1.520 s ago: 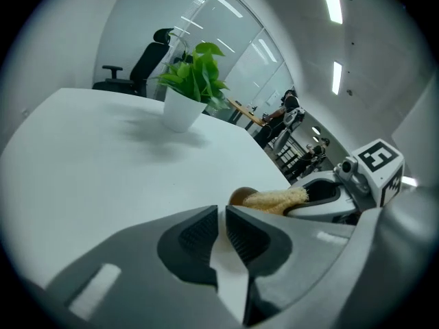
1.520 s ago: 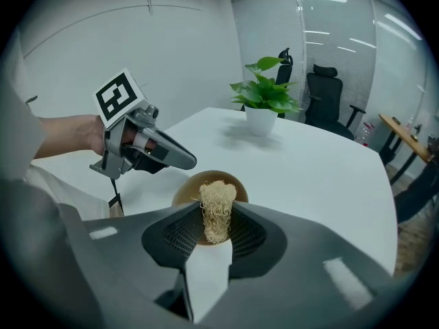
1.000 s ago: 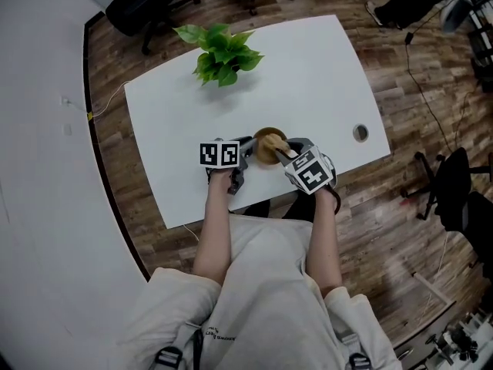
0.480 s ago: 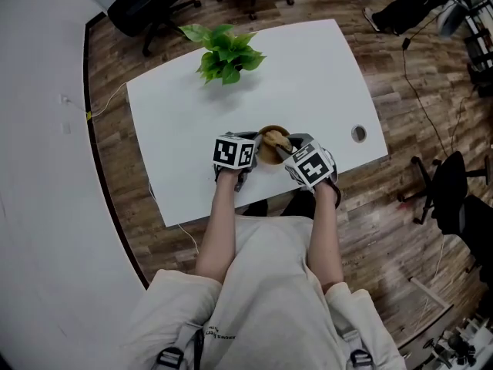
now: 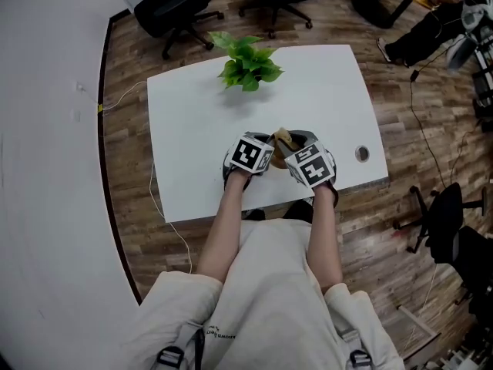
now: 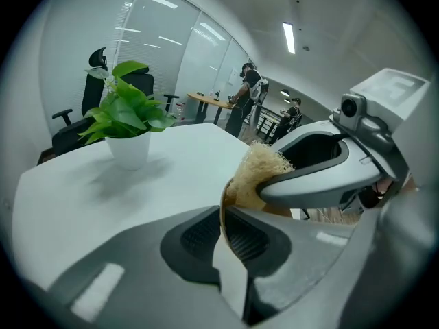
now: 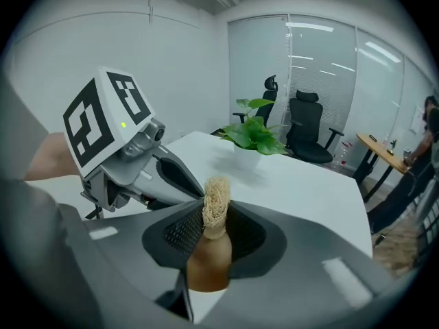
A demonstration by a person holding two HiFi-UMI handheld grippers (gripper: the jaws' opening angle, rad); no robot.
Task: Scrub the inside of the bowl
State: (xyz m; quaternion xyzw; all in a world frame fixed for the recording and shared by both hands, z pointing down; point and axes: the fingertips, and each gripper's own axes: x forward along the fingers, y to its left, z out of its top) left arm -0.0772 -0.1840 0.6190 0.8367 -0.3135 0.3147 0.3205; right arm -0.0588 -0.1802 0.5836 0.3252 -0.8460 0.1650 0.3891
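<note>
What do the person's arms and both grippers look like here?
Both the left gripper and right gripper are grey moulded plastic with black ribbed pads, each topped by a white cube bearing black square markers. Forearms are bare; a cream short-sleeved shirt is worn.

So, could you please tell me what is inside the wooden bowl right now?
The fibrous head of the scrubber, which the right gripper holds by its wooden handle, sits inside the bowl. The bowl's bottom is covered by the scrubber and that gripper.
</note>
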